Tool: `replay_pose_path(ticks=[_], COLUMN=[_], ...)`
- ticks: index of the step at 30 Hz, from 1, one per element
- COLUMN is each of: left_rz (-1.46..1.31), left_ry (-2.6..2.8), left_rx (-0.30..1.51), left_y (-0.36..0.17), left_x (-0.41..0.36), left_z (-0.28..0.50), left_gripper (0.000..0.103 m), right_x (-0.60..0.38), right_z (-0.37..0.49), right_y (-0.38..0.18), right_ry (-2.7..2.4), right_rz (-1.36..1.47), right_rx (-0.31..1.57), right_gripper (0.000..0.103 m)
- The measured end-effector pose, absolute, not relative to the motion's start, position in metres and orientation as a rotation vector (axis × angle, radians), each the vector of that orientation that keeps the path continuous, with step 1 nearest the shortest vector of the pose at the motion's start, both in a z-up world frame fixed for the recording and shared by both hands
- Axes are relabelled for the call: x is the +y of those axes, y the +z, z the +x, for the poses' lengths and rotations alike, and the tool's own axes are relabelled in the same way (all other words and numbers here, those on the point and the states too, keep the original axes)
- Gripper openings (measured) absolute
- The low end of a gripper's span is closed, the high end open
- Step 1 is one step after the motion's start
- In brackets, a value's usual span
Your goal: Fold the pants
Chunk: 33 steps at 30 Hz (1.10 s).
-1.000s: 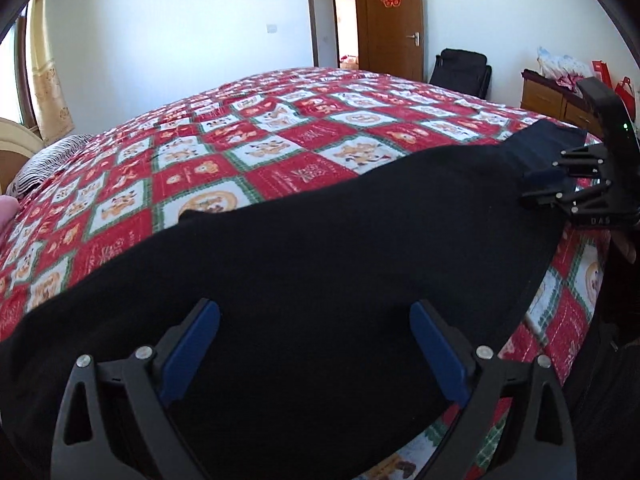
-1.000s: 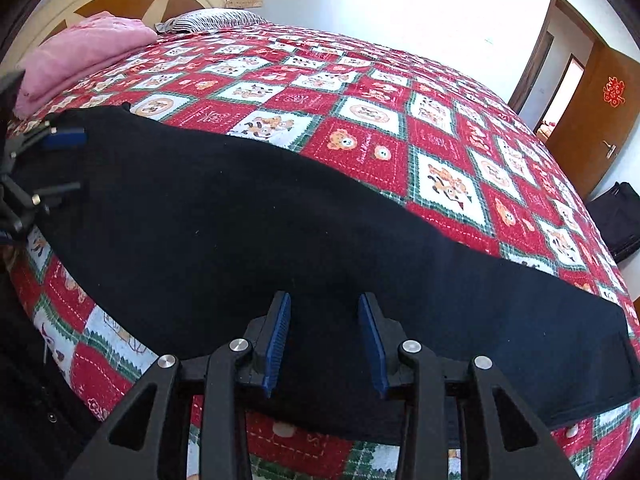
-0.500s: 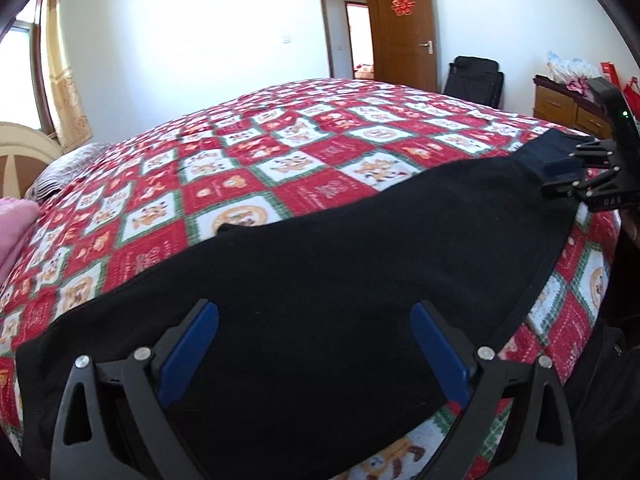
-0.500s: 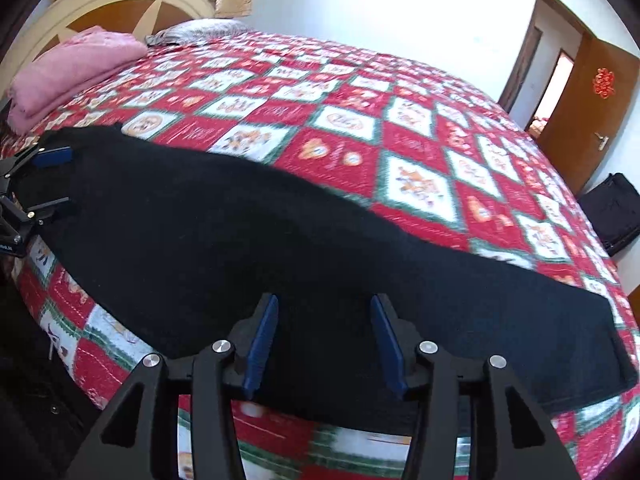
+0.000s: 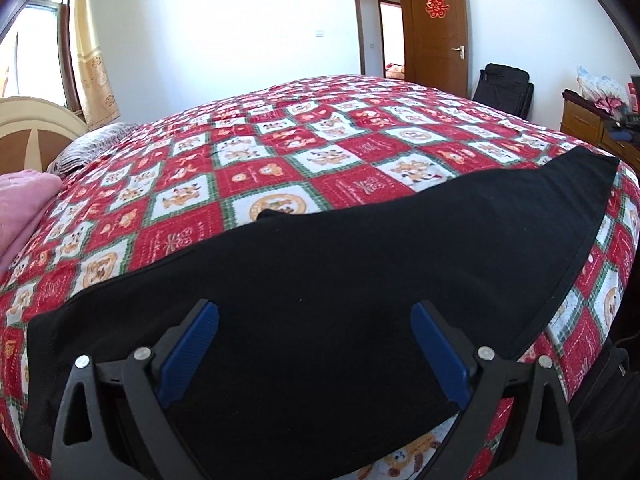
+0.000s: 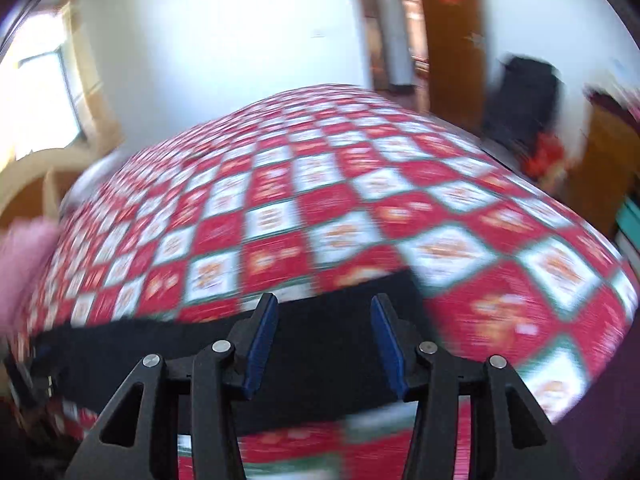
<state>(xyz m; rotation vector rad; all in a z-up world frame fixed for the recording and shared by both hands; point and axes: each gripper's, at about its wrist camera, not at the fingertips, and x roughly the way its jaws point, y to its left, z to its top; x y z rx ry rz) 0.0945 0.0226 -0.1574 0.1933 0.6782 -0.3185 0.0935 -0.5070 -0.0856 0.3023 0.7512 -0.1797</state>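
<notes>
Black fabric pants (image 5: 360,280) lie flat in a long band along the near edge of the red-and-white checked bedspread (image 5: 280,168). Left gripper (image 5: 316,356) hovers over them, blue pads spread wide, grasping nothing. Right gripper (image 6: 325,344), in a blurred view, is released too, its jaws having just widened, above the pants' end (image 6: 328,356)

Left gripper (image 5: 314,344) and right gripper (image 6: 324,338): black plastic finger frames with triangular cut-outs, round silver screws, ribbed blue pads (image 5: 188,354).
</notes>
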Motion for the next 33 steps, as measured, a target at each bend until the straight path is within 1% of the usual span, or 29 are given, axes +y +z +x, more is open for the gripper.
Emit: replay_pose_path(ticks=[4,9,12,17,18,19,20,21,22,23,26,31,33], left_rz=[0.157,0.112,0.122,0.110,0.108,0.108,0.108,0.109,0.110,0.110,0.105,0.107,0.106], left_ry=[-0.298,-0.298,-0.293,-0.283,-0.281,-0.280,-0.279,-0.280,-0.280,-0.280,-0.281,-0.282,-0.283], left_rx=[0.700,0.718,0.722,0.706,0.703,0.701,0.701,0.702,0.702,0.701,0.700,0.699,0.700], left_y=[-0.162,-0.166,-0.169,-0.171,-0.171,-0.171,-0.171,-0.172,-0.171,-0.171,-0.172,-0.173,-0.172], left_x=[0.028,0.032,0.031,0.033,0.033,0.033,0.033,0.032,0.033,0.033,0.033,0.032,0.031], left_z=[0.096,0.095,0.094,0.091,0.090,0.090,0.090,0.089,0.090,0.089,0.089,0.088,0.087], left_gripper=[0.100,0.100,0.100,0.100,0.100,0.100,0.100,0.100,0.101,0.101,0.101,0.102,0.102], right_x=[-0.546,-0.549,-0.548,-0.558,-0.559,-0.560,-0.561,-0.562,-0.562,-0.561,-0.561,-0.569,-0.572], right_z=[0.087,0.100,0.118,0.152,0.157,0.162,0.167,0.169,0.169,0.167,0.158,0.166,0.162], right_y=[-0.095,-0.099,-0.104,-0.126,-0.131,-0.137,-0.141,-0.143,-0.141,-0.137,-0.124,-0.147,-0.152], right_ry=[-0.176,-0.114,-0.139,-0.129,-0.111,-0.098,-0.083,-0.077,-0.070,-0.052,-0.057,-0.119,-0.116], right_rz=[0.430,0.473,0.399,0.396,0.406,0.418,0.427,0.425,0.422,0.427,0.426,0.400,0.426], right_rx=[0.793,0.791,0.815,0.893,0.914,0.928,0.942,0.941,0.919,0.892,0.804,0.893,0.913], right_gripper=[0.050,0.050,0.050,0.049,0.046,0.037,0.024,0.016,0.005,0.002,0.002,0.002,0.006])
